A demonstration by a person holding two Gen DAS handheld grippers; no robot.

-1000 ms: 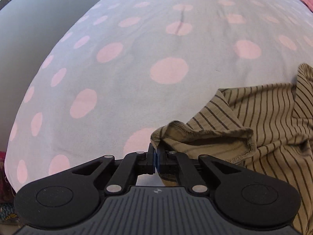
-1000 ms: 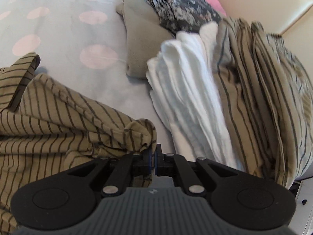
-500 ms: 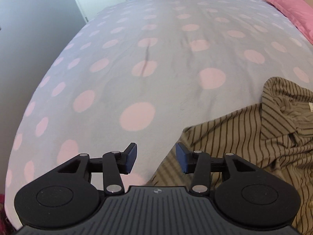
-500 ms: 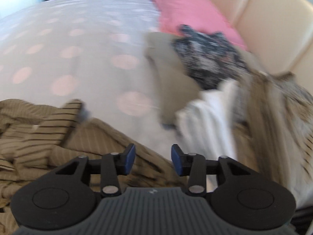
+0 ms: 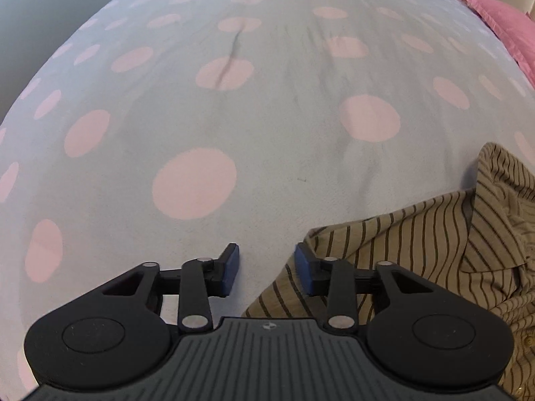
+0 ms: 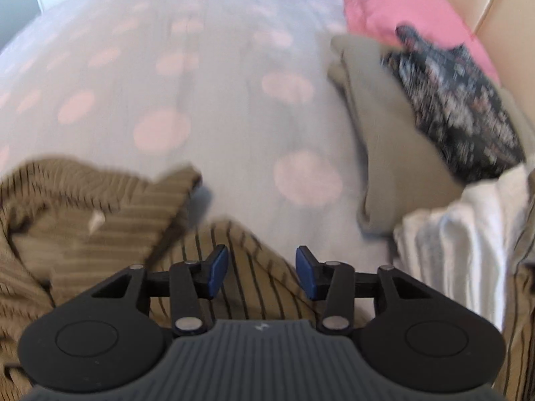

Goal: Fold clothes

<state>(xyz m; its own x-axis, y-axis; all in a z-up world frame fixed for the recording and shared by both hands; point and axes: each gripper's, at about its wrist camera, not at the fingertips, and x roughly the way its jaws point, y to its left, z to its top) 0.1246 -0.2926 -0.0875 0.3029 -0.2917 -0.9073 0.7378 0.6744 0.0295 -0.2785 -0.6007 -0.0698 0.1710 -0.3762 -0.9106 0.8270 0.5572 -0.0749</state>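
A tan shirt with dark stripes (image 5: 434,250) lies crumpled on the grey bedspread with pink dots (image 5: 207,127). In the left wrist view it fills the lower right; my left gripper (image 5: 266,269) is open and empty at the shirt's left edge. In the right wrist view the shirt (image 6: 110,220) spreads across the lower left, collar and label showing. My right gripper (image 6: 261,272) is open and empty above the shirt's right edge. The right wrist view is motion-blurred.
A pile of clothes sits at the right in the right wrist view: a beige garment (image 6: 378,123), a dark patterned one (image 6: 458,107), a white one (image 6: 461,237). A pink pillow (image 6: 401,3) and cream headboard (image 6: 501,10) lie beyond. The bed's left edge (image 5: 50,53) drops off.
Both grippers were shut on the striped shirt's edges a second ago; they have let go, opened and lifted back. The shirt now lies loose on the bed.
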